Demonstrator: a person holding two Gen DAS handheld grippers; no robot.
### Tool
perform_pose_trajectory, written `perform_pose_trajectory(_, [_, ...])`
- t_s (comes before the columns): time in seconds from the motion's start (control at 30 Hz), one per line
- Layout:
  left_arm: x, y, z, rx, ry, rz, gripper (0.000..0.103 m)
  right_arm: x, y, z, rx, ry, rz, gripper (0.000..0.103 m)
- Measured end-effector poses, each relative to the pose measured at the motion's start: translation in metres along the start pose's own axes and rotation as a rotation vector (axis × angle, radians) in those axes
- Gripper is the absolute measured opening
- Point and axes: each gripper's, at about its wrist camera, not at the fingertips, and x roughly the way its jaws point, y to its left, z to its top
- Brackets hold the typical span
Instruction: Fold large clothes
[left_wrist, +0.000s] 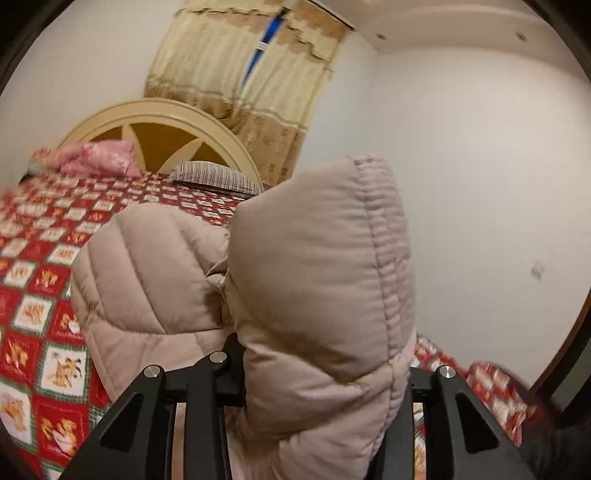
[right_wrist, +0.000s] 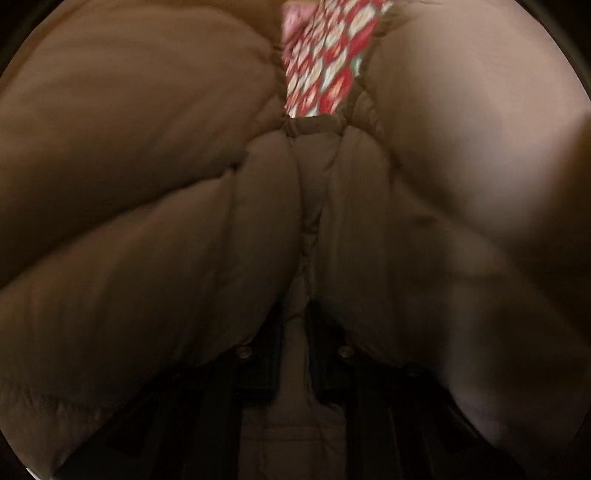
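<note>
Left gripper (left_wrist: 314, 387) closed on a thick fold of the beige padded coat (left_wrist: 317, 266), fold standing upright between its fingers above the red patterned bedspread (left_wrist: 40, 295), right gripper (right_wrist: 308, 350) clamped on dark coat fabric filling its view.

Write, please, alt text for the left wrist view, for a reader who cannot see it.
The left gripper is shut on a puffy beige quilted jacket, which is lifted above a bed with a red patterned bedspread. Behind it are a pink pillow, a striped pillow, a cream arched headboard, beige curtains and a white wall.
</note>
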Motion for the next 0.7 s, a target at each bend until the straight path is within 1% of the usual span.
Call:
perform_pose_trajectory(0.03, [0.004, -0.004, -0.002, 0.013, 0.009, -0.028, 0.038, -0.004, -0.001, -0.001, 0.003, 0.010, -0.011, 0.017])
perform_pose_trajectory(0.07, [0.008, -0.010, -0.004, 0.028, 0.018, -0.054, 0.038, -0.017, -0.005, -0.002, 0.017, -0.001, -0.020, 0.018])
perform_pose_trajectory(0.13, [0.021, -0.024, -0.009, 0.068, 0.037, -0.089, 0.038, -0.047, -0.011, -0.007, 0.042, -0.062, -0.009, 0.020])
perform_pose_trajectory(0.2, [0.040, -0.043, -0.015, 0.116, 0.068, -0.114, 0.038, -0.098, -0.013, -0.014, 0.013, -0.175, -0.027, 0.026])
perform_pose_trajectory(0.23, [0.048, -0.048, -0.016, 0.133, 0.083, -0.121, 0.038, -0.114, -0.013, -0.017, -0.002, -0.208, -0.041, 0.028])
perform_pose_trajectory(0.27, [0.058, -0.055, -0.019, 0.150, 0.102, -0.127, 0.038, -0.146, -0.016, -0.022, -0.024, -0.281, -0.084, 0.037])
perform_pose_trajectory(0.3, [0.069, -0.065, -0.025, 0.174, 0.134, -0.129, 0.038, -0.167, -0.018, -0.026, -0.034, -0.333, -0.123, 0.041])
perform_pose_trajectory(0.33, [0.080, -0.075, -0.029, 0.207, 0.167, -0.118, 0.038, -0.187, -0.022, -0.031, -0.040, -0.386, -0.165, 0.041])
perform_pose_trajectory(0.37, [0.090, -0.084, -0.036, 0.249, 0.200, -0.099, 0.038, -0.215, -0.029, -0.037, -0.041, -0.458, -0.219, 0.041])
perform_pose_trajectory(0.4, [0.101, -0.093, -0.044, 0.301, 0.234, -0.073, 0.039, -0.232, -0.035, -0.040, -0.032, -0.495, -0.244, 0.041])
perform_pose_trajectory(0.47, [0.120, -0.112, -0.062, 0.399, 0.285, -0.034, 0.040, -0.264, -0.049, -0.047, -0.002, -0.554, -0.263, 0.041])
perform_pose_trajectory(0.53, [0.131, -0.127, -0.078, 0.483, 0.317, -0.022, 0.040, -0.283, -0.056, -0.049, 0.005, -0.589, -0.270, 0.043])
perform_pose_trajectory(0.57, [0.134, -0.134, -0.086, 0.526, 0.327, -0.020, 0.040, -0.291, -0.058, -0.049, 0.001, -0.605, -0.274, 0.052])
perform_pose_trajectory(0.6, [0.134, -0.141, -0.093, 0.572, 0.333, -0.017, 0.040, -0.297, -0.059, -0.048, -0.005, -0.619, -0.268, 0.065])
perform_pose_trajectory(0.67, [0.134, -0.145, -0.104, 0.638, 0.332, -0.006, 0.042, -0.305, -0.056, -0.042, -0.017, -0.632, -0.241, 0.076])
perform_pose_trajectory(0.7, [0.134, -0.144, -0.109, 0.649, 0.332, -0.002, 0.043, -0.307, -0.053, -0.039, -0.029, -0.632, -0.225, 0.077])
